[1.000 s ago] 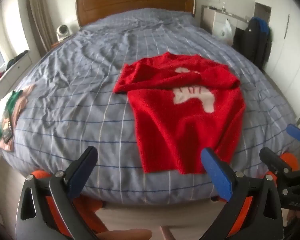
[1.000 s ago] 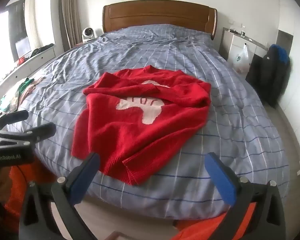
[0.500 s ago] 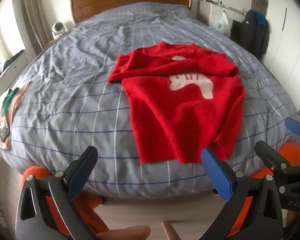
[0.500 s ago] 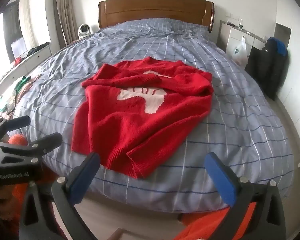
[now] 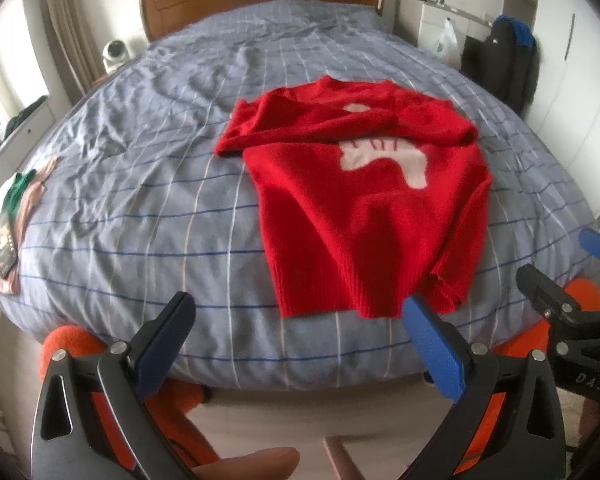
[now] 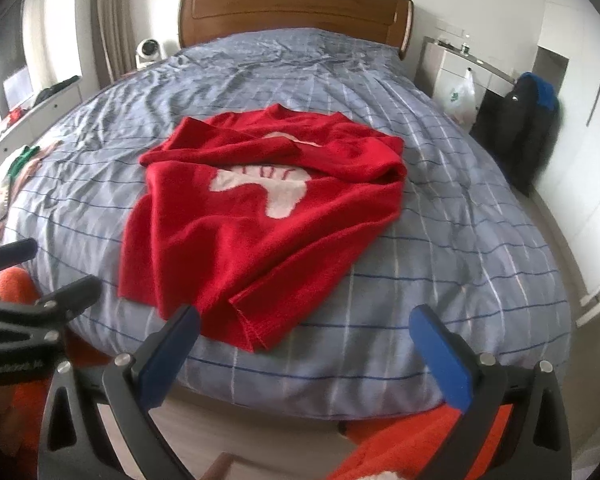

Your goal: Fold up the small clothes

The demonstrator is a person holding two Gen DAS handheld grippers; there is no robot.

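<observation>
Blue-grey checked bedding covers the bed [image 5: 148, 216] ahead of both my tongs, wooden headboard [image 6: 296, 12] at the far end. Only my left view shows the dark booklet [image 5: 5, 250] on clothes far left. My left tongs [image 5: 300, 332] and right tongs [image 6: 304, 340] gape wide, holding nothing, short of the red sweater [image 5: 364, 208], which lies sleeves folded across, hem nearest me.

The right claw [image 5: 560, 264], seen from the left camera, carries pale letters "DAS" on its black body. On the left claw [image 6: 40, 276], seen from the right camera, a blurred white brand line starts "Gen"; the rest is unreadable.
</observation>
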